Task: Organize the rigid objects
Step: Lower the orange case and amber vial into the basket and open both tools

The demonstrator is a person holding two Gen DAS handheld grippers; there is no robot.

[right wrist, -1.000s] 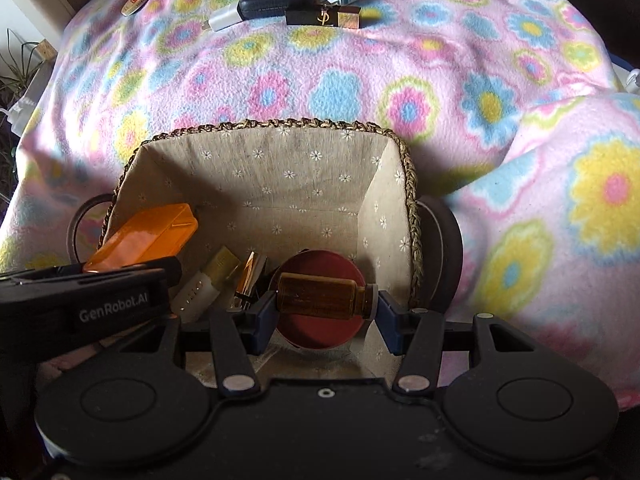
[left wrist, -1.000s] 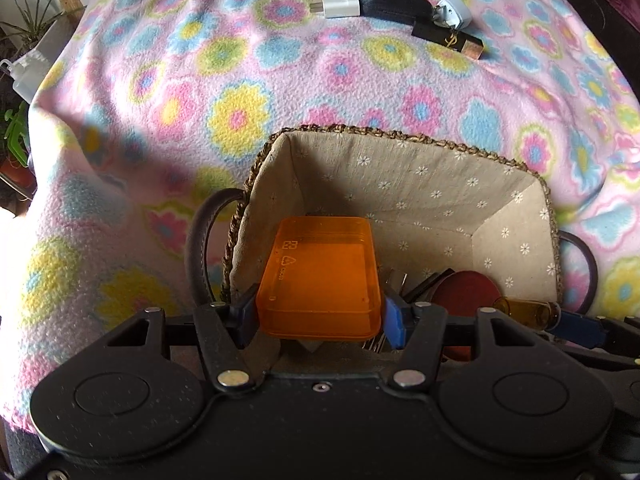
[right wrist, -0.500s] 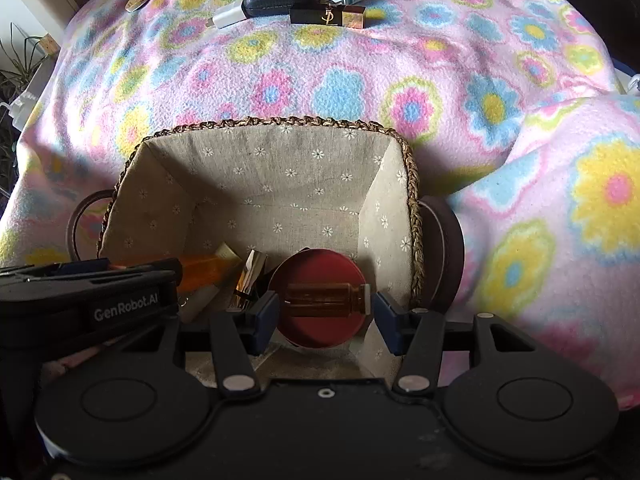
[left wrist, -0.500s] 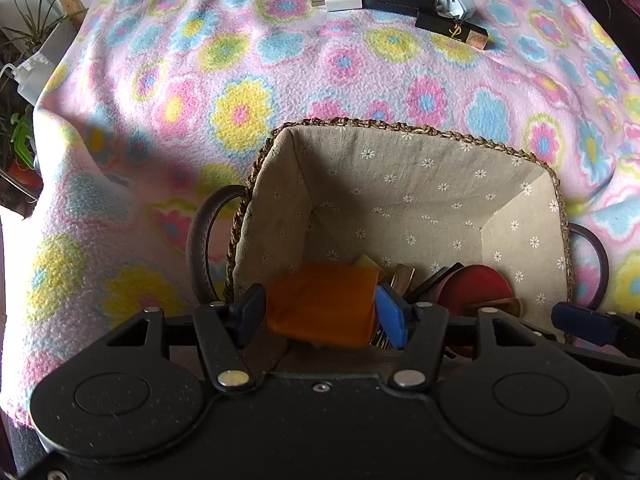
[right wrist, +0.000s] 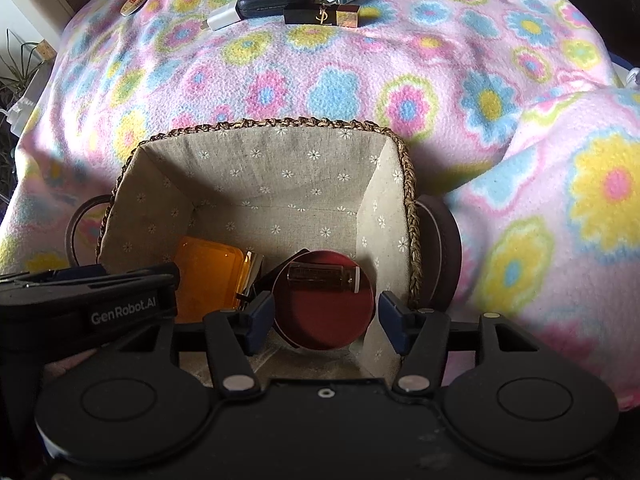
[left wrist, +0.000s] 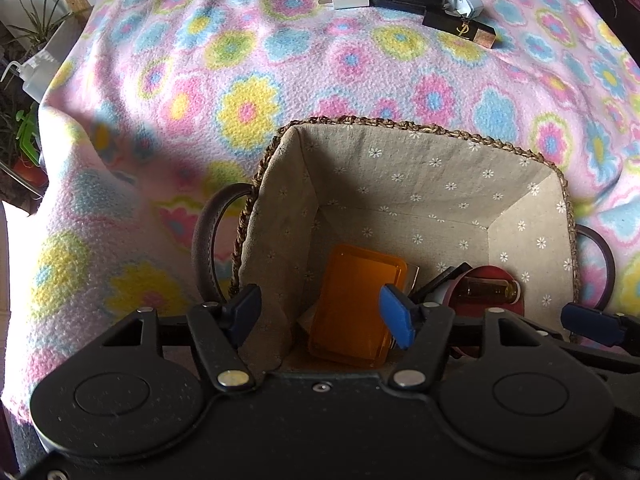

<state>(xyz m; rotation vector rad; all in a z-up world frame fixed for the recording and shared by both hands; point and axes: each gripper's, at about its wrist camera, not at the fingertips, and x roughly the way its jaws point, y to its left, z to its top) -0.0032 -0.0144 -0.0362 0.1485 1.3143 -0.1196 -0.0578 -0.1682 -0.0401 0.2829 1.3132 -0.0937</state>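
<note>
Black box (right wrist: 322,15), gold "YSL" monogram

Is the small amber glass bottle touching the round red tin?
Touching. The right wrist view shows the small amber glass bottle lying flat across the round red tin in the basket.

I see a soft pink blanket (left wrist: 248,80) with big flowers all over it. Past its left edge I see green plants (left wrist: 28,136) in pots and a clear plastic bottle (left wrist: 38,70) beside them.
</note>
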